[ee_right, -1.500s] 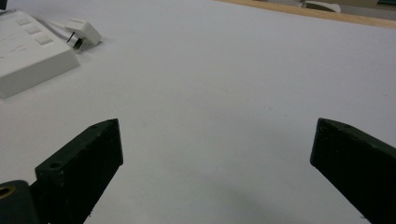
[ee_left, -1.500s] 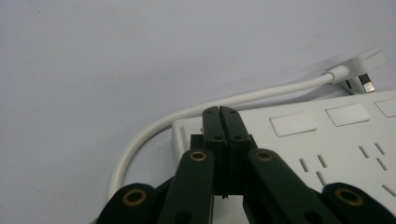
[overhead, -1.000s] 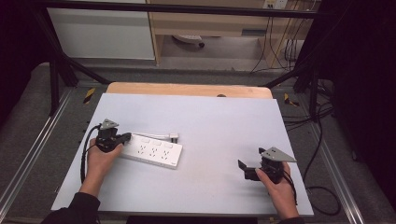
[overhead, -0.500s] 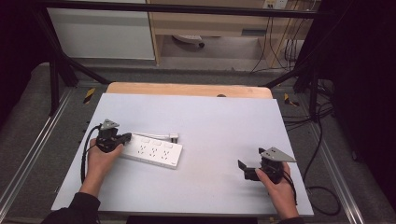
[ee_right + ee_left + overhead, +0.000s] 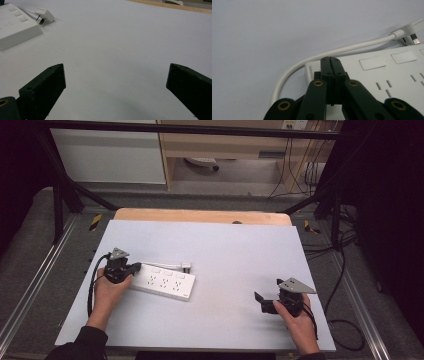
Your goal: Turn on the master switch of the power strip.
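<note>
Jaws pressed together, left gripper (image 5: 330, 60) tips over power strip (image 5: 387, 75) end; right gripper (image 5: 115, 82) gapes, empty.

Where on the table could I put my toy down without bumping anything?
The middle of the table is bare, between the power strip and the right gripper. The far strip along the wooden edge is free too. It is crowded at the near left, where the left gripper, the power strip and its cord sit together.

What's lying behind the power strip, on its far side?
Behind the power strip its own white cable runs along the far edge to the plug. The left hand-held gripper covers the cable's exit.
</note>
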`<action>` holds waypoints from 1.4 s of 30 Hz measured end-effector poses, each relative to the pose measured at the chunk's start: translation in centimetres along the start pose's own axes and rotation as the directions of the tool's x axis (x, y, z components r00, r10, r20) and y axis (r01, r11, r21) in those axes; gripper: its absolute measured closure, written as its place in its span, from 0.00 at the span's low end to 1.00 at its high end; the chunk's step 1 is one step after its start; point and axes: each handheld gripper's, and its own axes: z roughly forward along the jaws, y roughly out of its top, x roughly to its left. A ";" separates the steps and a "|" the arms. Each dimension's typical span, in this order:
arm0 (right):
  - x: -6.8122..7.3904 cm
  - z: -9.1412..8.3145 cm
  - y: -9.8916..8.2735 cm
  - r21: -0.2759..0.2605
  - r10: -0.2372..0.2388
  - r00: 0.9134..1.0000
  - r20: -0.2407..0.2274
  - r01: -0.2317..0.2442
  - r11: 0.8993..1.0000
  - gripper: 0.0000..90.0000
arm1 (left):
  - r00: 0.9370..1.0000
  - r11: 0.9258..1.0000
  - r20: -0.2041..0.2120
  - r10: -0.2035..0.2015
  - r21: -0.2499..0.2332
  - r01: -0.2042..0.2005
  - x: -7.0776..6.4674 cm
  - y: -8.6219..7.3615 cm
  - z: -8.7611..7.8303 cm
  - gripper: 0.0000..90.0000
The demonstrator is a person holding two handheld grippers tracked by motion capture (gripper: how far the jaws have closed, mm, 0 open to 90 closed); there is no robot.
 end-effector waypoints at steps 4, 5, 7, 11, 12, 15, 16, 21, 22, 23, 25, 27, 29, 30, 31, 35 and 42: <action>0.0 0.0 0.0 -0.002 0.000 1.000 0.003 0.000 1.000 0.03 | 1.000 1.000 0.004 -0.002 -0.003 0.002 0.0 0.0 0.1 1.00; 0.0 -0.1 0.0 -0.004 0.003 1.000 0.002 -0.003 1.000 0.03 | 1.000 1.000 0.006 -0.007 -0.004 0.007 0.0 0.0 0.1 1.00; 0.0 -0.1 0.0 -0.004 0.002 1.000 0.003 -0.002 1.000 0.03 | 1.000 1.000 0.004 -0.010 -0.005 0.010 0.1 0.0 0.1 1.00; 0.0 -0.1 0.0 -0.001 0.004 1.000 0.000 -0.004 1.000 0.03 | 1.000 1.000 0.002 -0.015 -0.002 0.015 0.1 0.0 0.1 1.00; 0.0 -0.1 0.0 -0.002 0.004 1.000 0.000 -0.004 1.000 0.03 | 1.000 1.000 0.001 -0.016 -0.002 0.016 0.1 0.0 0.1 1.00; 0.0 -0.1 0.0 -0.002 0.004 1.000 0.000 -0.004 1.000 0.03 | 1.000 1.000 0.002 -0.018 0.001 0.018 0.1 0.0 0.1 1.00; 0.0 -0.1 0.0 -0.002 0.004 1.000 0.001 -0.004 1.000 0.03 | 1.000 1.000 0.005 -0.023 0.000 0.023 0.2 0.0 0.1 1.00; 0.0 -0.1 0.0 -0.001 0.004 1.000 0.002 -0.004 1.000 0.03 | 1.000 1.000 -0.003 -0.010 0.002 0.010 0.1 0.0 0.1 1.00; 0.0 -0.1 0.0 0.000 0.004 1.000 0.002 -0.004 1.000 0.03 | 1.000 1.000 -0.003 -0.010 0.002 0.010 0.1 0.0 0.1 1.00; 0.0 -0.1 0.0 -0.001 0.004 1.000 0.002 -0.004 1.000 0.03 | 1.000 1.000 -0.003 -0.011 0.002 0.011 0.1 0.0 0.1 1.00; 0.0 -0.1 0.0 0.000 0.005 1.000 0.002 -0.005 1.000 0.03 | 1.000 1.000 0.001 -0.016 -0.001 0.016 0.1 -0.1 0.2 1.00; 0.0 0.0 0.0 0.001 0.004 1.000 0.003 -0.004 1.000 0.03 | 1.000 1.000 -0.001 -0.013 -0.002 0.013 0.1 -0.1 0.2 1.00; 0.0 0.0 0.0 0.001 0.005 1.000 0.003 -0.005 1.000 0.03 | 1.000 1.000 -0.006 -0.009 0.000 0.009 0.0 -0.1 0.2 1.00; 0.0 0.0 0.0 0.002 0.006 1.000 0.003 -0.006 1.000 0.03 | 1.000 1.000 -0.006 -0.012 0.001 0.012 0.1 -0.1 0.2 1.00; 0.0 0.0 0.0 0.001 0.005 1.000 0.003 -0.005 1.000 0.03 | 1.000 1.000 -0.006 -0.014 0.002 0.014 0.1 -0.1 0.2 1.00; -0.1 -0.1 0.0 -0.001 0.005 1.000 0.004 -0.005 1.000 0.03 | 1.000 1.000 -0.008 -0.015 0.008 0.015 0.0 0.0 0.2 1.00; 0.0 0.0 0.0 0.001 0.005 1.000 0.004 -0.005 1.000 0.03 | 1.000 1.000 -0.013 -0.013 0.005 0.013 0.0 -0.1 0.2 1.00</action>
